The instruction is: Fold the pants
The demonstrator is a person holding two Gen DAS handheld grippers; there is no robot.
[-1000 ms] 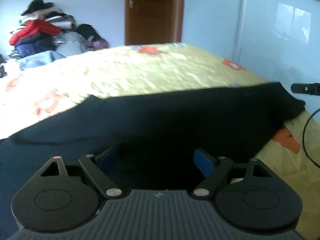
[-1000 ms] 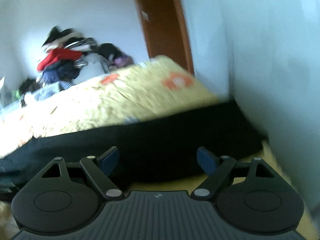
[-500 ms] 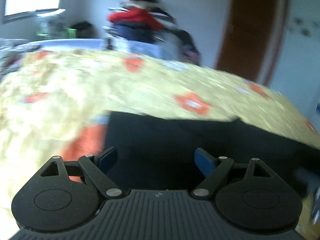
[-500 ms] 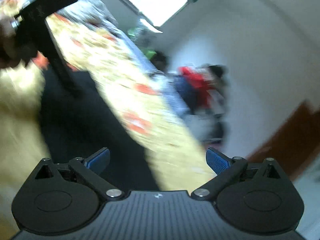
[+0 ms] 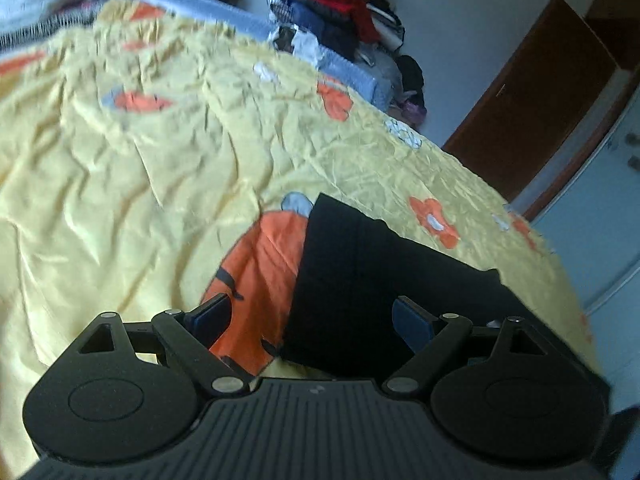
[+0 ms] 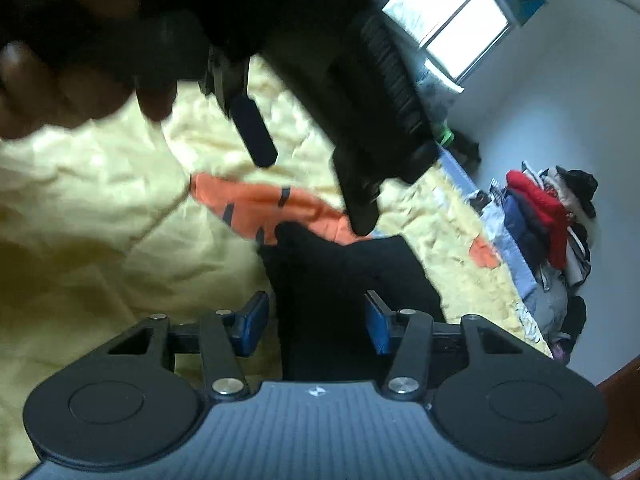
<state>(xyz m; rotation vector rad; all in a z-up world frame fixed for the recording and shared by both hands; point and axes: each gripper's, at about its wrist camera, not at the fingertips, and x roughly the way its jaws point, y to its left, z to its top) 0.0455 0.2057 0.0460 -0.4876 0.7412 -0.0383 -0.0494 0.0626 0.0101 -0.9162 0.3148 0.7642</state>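
- The bed (image 5: 120,184), the largest thing in view, is covered with a wrinkled yellow sheet printed with orange flowers and a big orange patch.
- The black pants (image 5: 360,280) lie flat on the sheet near the bed's edge. They are a dark, plain, smooth band of cloth with a straight end edge that overlaps the orange patch. From the right wrist view the pants (image 6: 340,288) run away from the camera as a narrow strip.
- A pile of clothes (image 5: 340,12), red and navy on top, is heaped beyond the bed's far side.
- The left gripper (image 5: 310,320) hangs over the pants' end edge, jaws spread wide and opening, gripping nothing.
- The right gripper (image 6: 316,322) has its jaws closing with the pants' cloth between them; the pads do not visibly press it.
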